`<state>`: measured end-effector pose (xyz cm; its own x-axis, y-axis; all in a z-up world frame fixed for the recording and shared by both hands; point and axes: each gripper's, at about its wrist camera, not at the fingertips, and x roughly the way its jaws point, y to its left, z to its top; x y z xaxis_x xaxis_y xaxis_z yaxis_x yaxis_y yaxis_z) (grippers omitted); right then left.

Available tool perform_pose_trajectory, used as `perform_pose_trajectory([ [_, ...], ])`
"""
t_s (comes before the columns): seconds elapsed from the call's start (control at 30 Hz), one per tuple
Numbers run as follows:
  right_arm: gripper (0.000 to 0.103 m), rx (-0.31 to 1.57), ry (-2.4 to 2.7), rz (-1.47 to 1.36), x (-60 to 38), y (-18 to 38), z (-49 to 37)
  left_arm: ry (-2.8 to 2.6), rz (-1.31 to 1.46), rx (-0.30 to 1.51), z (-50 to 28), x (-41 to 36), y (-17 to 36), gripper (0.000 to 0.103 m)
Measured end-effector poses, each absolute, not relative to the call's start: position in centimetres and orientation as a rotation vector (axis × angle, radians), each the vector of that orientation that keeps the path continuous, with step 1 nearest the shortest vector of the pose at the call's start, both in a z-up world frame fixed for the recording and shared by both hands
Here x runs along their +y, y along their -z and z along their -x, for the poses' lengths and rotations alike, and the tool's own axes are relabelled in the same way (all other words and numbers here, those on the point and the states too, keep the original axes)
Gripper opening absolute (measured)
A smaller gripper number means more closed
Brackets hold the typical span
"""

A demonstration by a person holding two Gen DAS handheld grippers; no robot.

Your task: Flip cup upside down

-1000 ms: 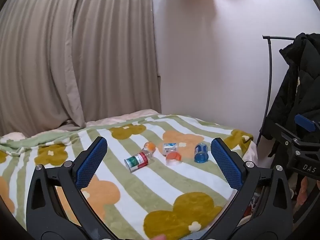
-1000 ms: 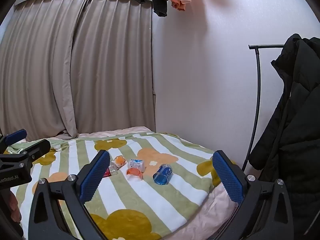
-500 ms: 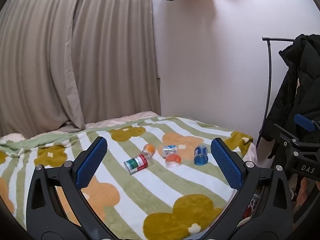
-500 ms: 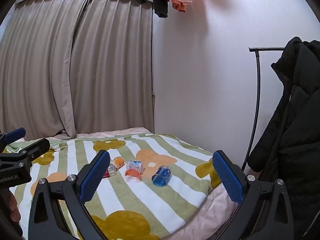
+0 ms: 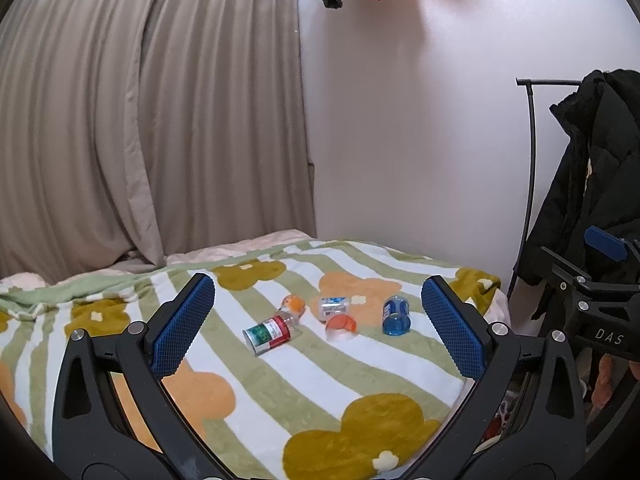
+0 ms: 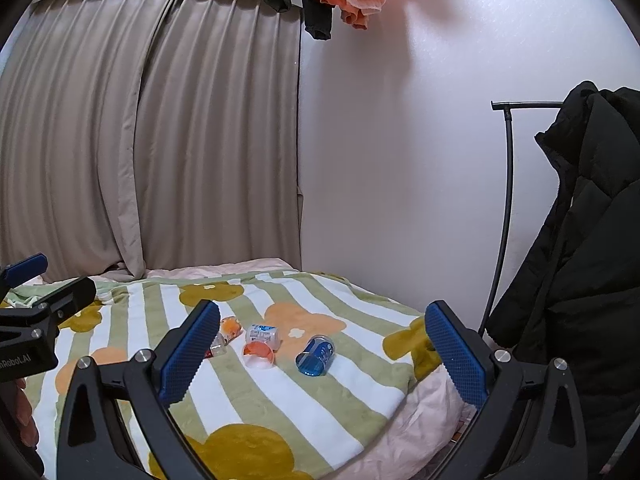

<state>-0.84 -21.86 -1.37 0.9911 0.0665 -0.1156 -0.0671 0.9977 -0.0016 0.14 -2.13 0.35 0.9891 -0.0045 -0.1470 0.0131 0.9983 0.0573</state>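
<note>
A small clear cup with an orange inside [image 5: 340, 327] lies on the striped flower blanket [image 5: 304, 384], between a blue can and a small bottle; it also shows in the right wrist view [image 6: 259, 354]. My left gripper [image 5: 318, 326] is open and empty, held well back from the bed. My right gripper [image 6: 322, 350] is open and empty too, also far from the cup. The right gripper shows at the right edge of the left view [image 5: 600, 312], and the left gripper at the left edge of the right view [image 6: 36, 320].
Around the cup lie a blue can [image 5: 396, 315], a red-green-labelled can [image 5: 267, 334], a small clear bottle with an orange cap [image 5: 292, 308] and a white-blue container [image 5: 334, 306]. A black coat [image 6: 576, 264] hangs on a rack at right. Curtains hang behind the bed.
Both grippers have tilted or drifted slightly, so the objects sit a little lower and nearer the middle of each view. Nothing on the bed has moved. Both grippers stay open.
</note>
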Motion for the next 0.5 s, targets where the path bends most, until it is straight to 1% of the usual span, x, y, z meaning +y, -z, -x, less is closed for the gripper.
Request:
perform_pose_trajectory([
  [0.5,0.102,0.114,-0.061,0.010,-22.10,1.48,0.73,0.010,-0.044,0.115,0.39,-2.15,-0.38,0.103],
])
